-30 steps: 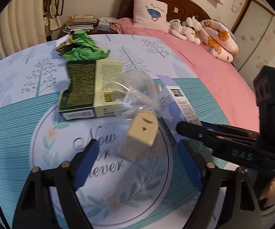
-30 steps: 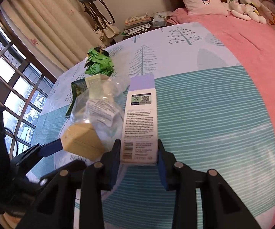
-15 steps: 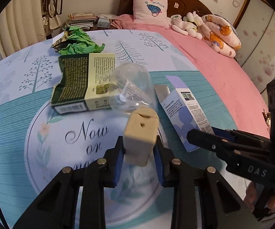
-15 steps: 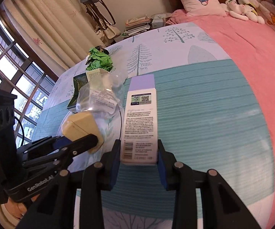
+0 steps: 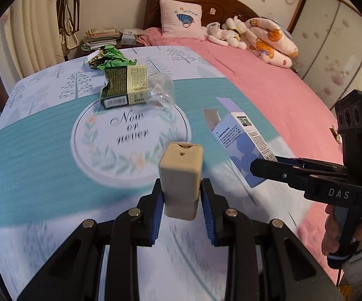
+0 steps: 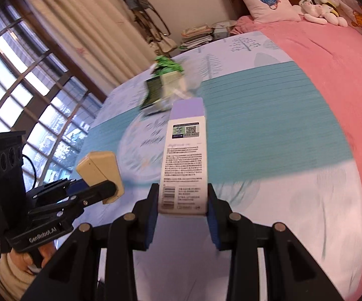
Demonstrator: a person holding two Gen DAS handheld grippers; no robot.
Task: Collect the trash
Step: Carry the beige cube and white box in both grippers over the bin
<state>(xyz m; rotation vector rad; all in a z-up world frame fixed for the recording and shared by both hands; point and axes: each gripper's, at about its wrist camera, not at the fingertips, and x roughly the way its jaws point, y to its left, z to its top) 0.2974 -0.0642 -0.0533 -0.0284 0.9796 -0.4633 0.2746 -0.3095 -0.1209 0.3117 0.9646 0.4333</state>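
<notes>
Bed (image 5: 268,92) carries the remaining trash: green-and-cream box (image 5: 124,85), clear plastic bag (image 5: 162,91), green wrapper (image 5: 113,59) near its far-left corner. Right gripper (image 6: 182,215) clamps purple carton (image 6: 184,160); left gripper (image 5: 181,209) clamps beige box (image 5: 181,175), both lifted clear. Carry step; next needs a bin, none visible.

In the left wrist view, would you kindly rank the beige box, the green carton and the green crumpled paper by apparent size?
1. Beige box, though held nearest the camera.
2. Green carton.
3. Green crumpled paper, lying farthest away.
</notes>
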